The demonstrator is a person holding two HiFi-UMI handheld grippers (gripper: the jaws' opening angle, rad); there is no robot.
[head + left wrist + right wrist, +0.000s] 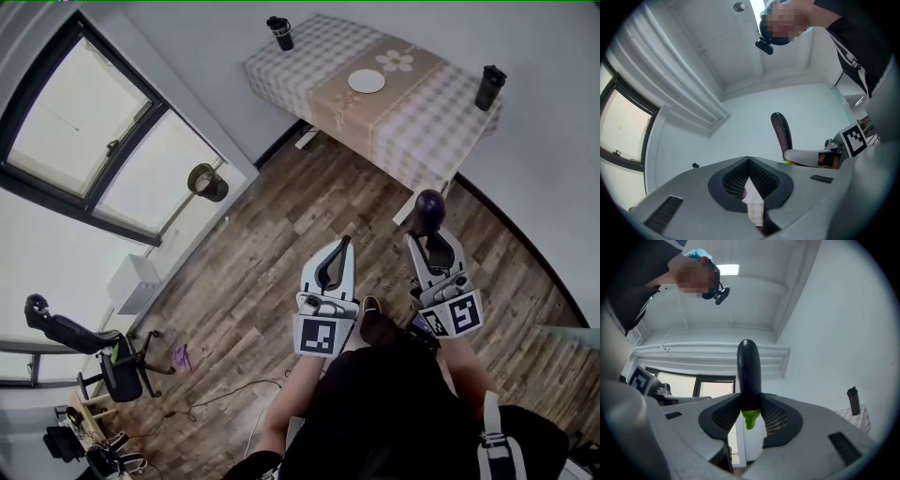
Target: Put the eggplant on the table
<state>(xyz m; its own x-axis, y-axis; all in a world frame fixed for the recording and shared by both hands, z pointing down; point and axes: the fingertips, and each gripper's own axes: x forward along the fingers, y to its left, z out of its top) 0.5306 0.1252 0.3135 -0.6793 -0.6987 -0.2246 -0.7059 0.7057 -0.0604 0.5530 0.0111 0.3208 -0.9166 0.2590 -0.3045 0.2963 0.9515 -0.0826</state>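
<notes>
My right gripper (pixel 428 234) is shut on a dark purple eggplant (pixel 429 205) near its green stem end (pixel 749 418), and the purple body (pixel 748 371) sticks up and forward past the jaws. The left gripper view catches the same eggplant (pixel 782 132) off to the right, held in the other gripper. The table (pixel 412 122), under a checked cloth with a tan runner, stands ahead beyond the eggplant. My left gripper (pixel 339 258) is shut with nothing in it, its jaw tips (pixel 751 161) meeting; it is held beside the right one above the wooden floor.
On the table are a white plate (pixel 367 82) and two dark cups, one at the left corner (pixel 280 33) and one at the right corner (pixel 488 87). A large window (pixel 84 131) fills the left wall. An office chair (pixel 89 352) and cables lie on the floor at the lower left.
</notes>
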